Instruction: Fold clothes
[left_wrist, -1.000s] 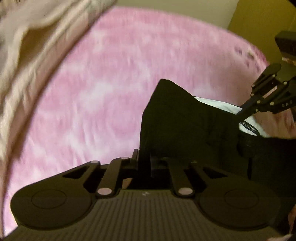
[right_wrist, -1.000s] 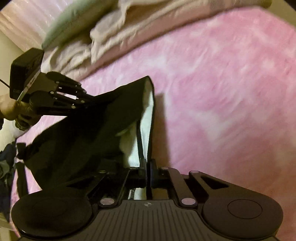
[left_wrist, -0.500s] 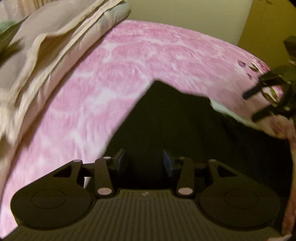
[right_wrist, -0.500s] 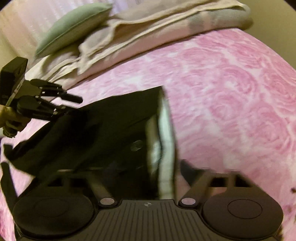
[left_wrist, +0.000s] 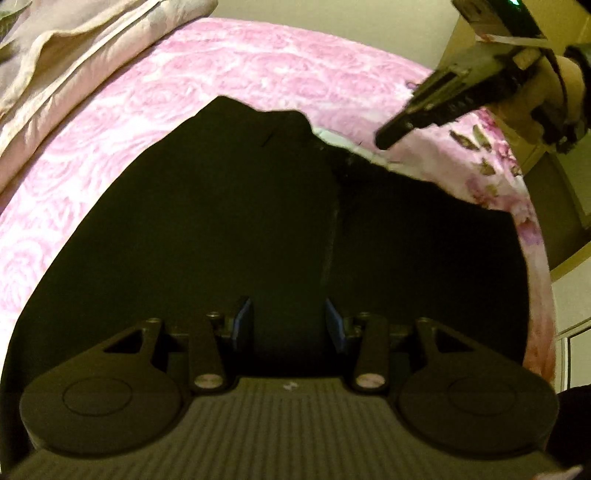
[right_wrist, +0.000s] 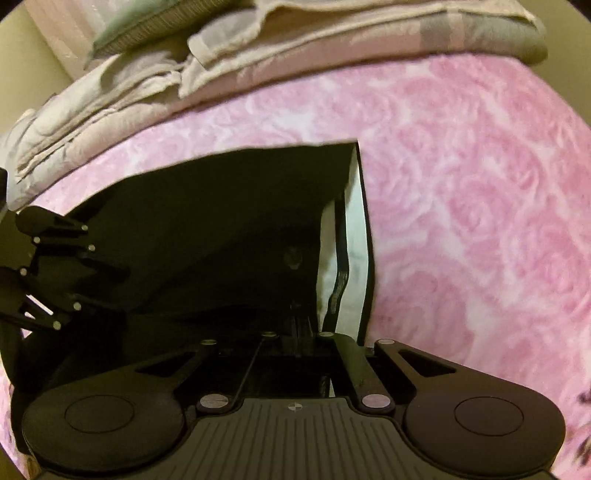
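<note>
Black garment (left_wrist: 229, 229) with white lining lies spread on pink bedspread (left_wrist: 280, 70).

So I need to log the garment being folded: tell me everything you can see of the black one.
The black garment lies spread flat on the pink rose-patterned bedspread. It looks like soft matte fabric with a white lining showing along one straight edge and a seam down it. The open left gripper hovers over it; the right gripper is shut.

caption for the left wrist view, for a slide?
Left gripper, jaws apart, over a black garment spread on a pink bedspread; right gripper at its far edge.
</note>
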